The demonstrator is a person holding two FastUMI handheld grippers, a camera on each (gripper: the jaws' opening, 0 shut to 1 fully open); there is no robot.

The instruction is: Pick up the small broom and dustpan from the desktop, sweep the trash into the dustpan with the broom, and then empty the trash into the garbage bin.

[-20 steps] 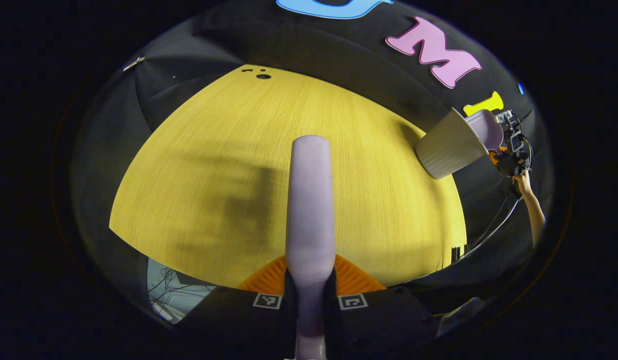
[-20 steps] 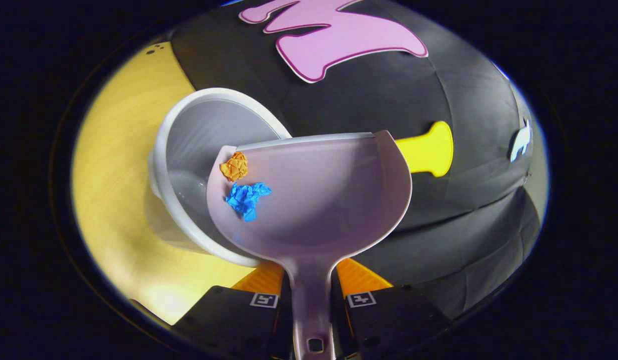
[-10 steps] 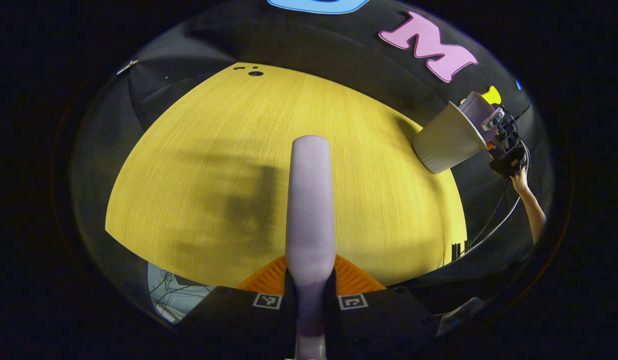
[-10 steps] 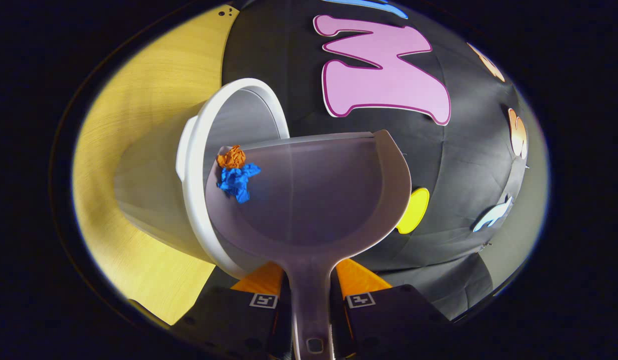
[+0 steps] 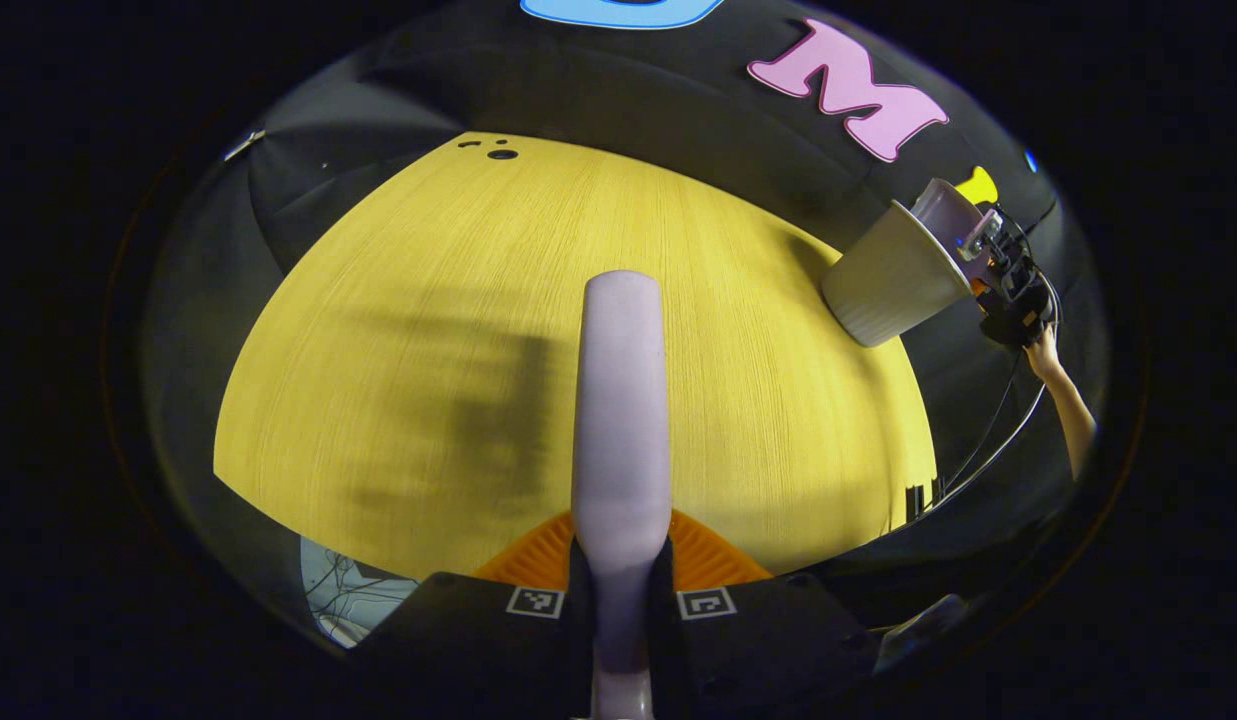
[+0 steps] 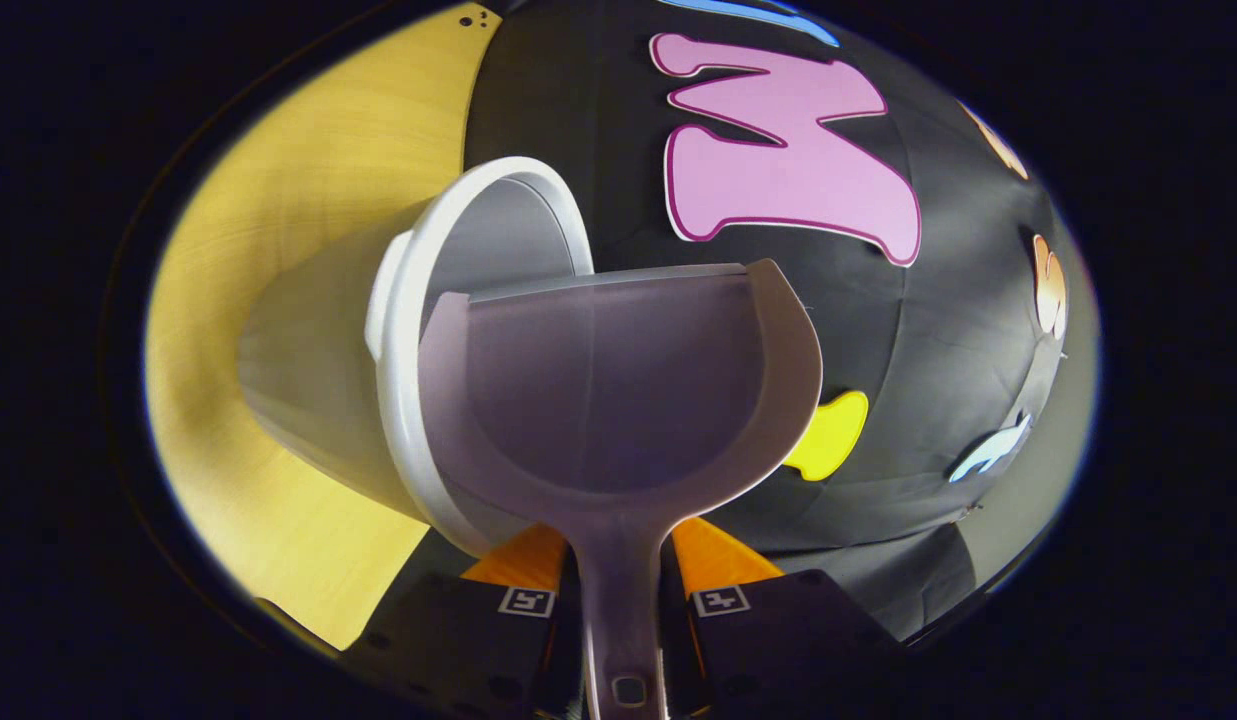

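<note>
Right gripper view is showing the dustpan (image 6: 618, 390) tipped over the bin (image 6: 398, 330), its front lip lying across the bin's rim and its scoop looking bare, so the trash is probably already in the bin, whose inside is largely hidden behind the pan. The dustpan's handle is running straight back between the jaws of the right gripper (image 6: 623, 585), which are clenched on it, so the pan's long axis is lying along the gripper's own forward line. The bin is sitting at the tabletop's (image 6: 278, 250) far edge, against the booth's wall, to the left of the pan in this view.

Left gripper view is showing the broom (image 5: 620, 400) clamped between the jaws of the left gripper (image 5: 620, 575), its handle pointing straight ahead over the tabletop's near edge, well apart from the bin (image 5: 893, 275). There the right gripper (image 5: 1008, 290) and the hand holding it are sitting beside the bin at the far right corner. Any coming move seems to be turning on the right hand, the nearer one: drawing the pan back along its handle line, clear of the rim.
</note>
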